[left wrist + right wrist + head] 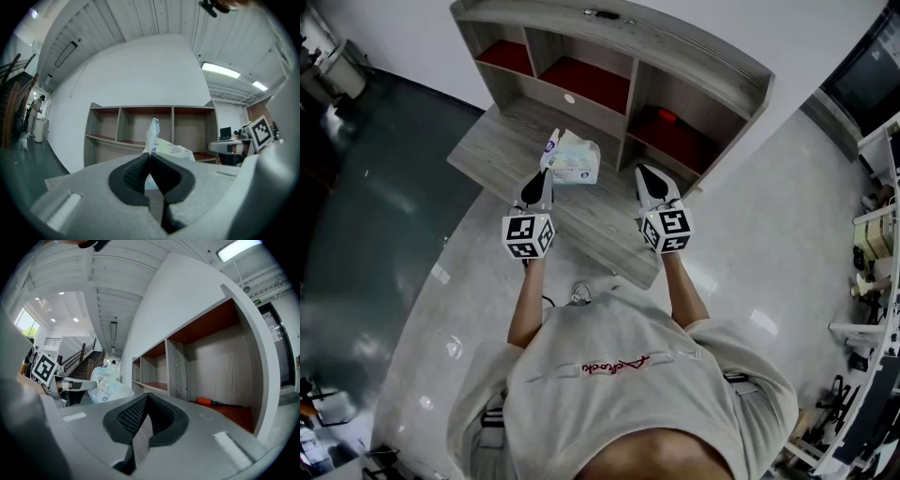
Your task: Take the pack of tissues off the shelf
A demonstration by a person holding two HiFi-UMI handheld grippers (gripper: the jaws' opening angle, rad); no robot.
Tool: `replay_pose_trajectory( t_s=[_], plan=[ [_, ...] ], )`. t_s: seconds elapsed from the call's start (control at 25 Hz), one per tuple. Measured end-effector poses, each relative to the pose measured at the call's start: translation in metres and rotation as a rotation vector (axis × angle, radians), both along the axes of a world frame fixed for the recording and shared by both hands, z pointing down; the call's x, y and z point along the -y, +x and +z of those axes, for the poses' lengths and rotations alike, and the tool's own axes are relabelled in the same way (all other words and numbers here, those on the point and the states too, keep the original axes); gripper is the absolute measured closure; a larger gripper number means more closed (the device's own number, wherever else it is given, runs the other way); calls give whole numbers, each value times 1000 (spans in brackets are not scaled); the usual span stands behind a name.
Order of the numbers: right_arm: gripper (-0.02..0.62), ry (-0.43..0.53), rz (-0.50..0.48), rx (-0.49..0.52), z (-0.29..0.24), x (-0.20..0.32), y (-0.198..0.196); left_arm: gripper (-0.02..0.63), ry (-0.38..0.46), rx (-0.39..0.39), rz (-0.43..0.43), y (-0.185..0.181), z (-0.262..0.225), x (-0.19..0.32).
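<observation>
Now the left claw (538, 180) pinches the pack of tissues (576, 159) by its edge.

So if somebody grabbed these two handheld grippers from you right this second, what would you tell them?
Left gripper: shut on the wrapper edge of the pack of tissues.
Right gripper: shut, nothing between its jaws, off to the pack's right.
The pack is out of the shelf compartments, over the desk top in front of them.
An orange-handled tool lies in the right compartment, untouched.
Done: pack gripped and clear of the shelf.
Left: probably carry it away or set it down, then let go.
</observation>
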State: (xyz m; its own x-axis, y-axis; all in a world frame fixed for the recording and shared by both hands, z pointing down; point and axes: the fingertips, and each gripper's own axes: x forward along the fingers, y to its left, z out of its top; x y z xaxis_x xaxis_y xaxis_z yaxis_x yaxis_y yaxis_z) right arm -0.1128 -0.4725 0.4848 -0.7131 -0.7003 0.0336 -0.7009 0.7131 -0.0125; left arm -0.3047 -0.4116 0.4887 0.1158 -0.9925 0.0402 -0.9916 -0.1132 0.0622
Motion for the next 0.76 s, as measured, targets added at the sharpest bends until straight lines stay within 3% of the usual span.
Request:
replay_pose_trajectory(
  t_s=[0.76],
  plan=[
    [589,1,-3,11,-3,8,-7,604,5,8,10,-1,-1,10]
  ],
)
